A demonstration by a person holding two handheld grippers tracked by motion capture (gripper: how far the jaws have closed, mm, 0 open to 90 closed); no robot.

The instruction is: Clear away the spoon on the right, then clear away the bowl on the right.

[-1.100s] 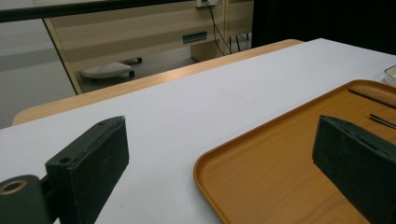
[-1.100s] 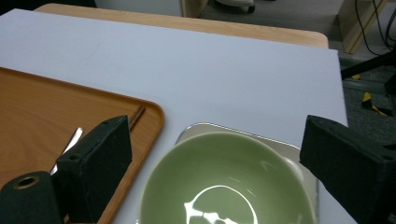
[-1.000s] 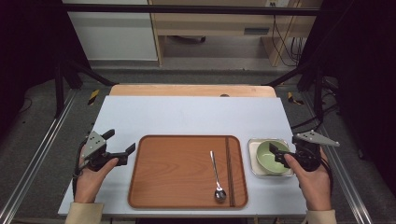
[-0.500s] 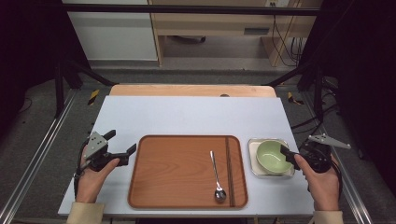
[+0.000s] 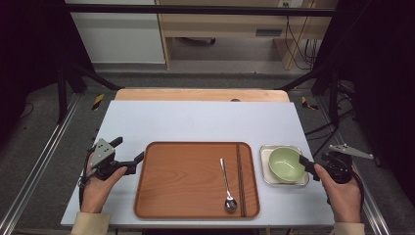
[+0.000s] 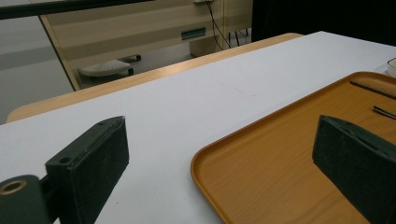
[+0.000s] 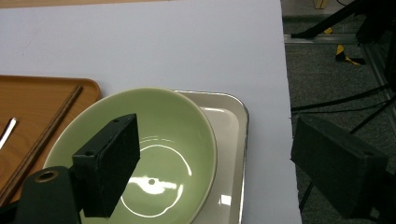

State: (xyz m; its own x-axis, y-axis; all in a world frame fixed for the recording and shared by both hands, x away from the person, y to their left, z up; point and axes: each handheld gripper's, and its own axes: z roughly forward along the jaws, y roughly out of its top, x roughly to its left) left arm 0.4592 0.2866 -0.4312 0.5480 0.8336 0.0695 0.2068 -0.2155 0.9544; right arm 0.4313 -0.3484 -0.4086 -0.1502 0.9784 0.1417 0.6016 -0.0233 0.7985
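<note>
claws first, from the high view: right claw (image 5: 307,165) is sitting at the right edge of the desk (image 5: 205,122), jaws spread and gripping nothing, just beside the green bowl (image 5: 285,164), which is resting in a small white tray (image 5: 266,153). left claw (image 5: 128,157) is hovering open by the left rim of the wooden tray (image 5: 186,176), which is carrying a spoon (image 5: 226,187) and chopsticks (image 5: 240,178).

left gripper view: both jaws are standing wide apart and empty, one over bare desk, the other over the wooden tray's corner (image 6: 280,154).

right gripper view: the jaws are straddling the bowl's near right rim (image 7: 205,135), one over the glossy inside, the other out past the white tray (image 7: 231,126), over the desk's edge; i cannot tell whether either is touching.

judging by the glaze, the bowl is looking hard, slick and breakable, probably fairly light; pinching the rim wall squarely, one jaw inside and one outside, seems the safest hold.
</note>
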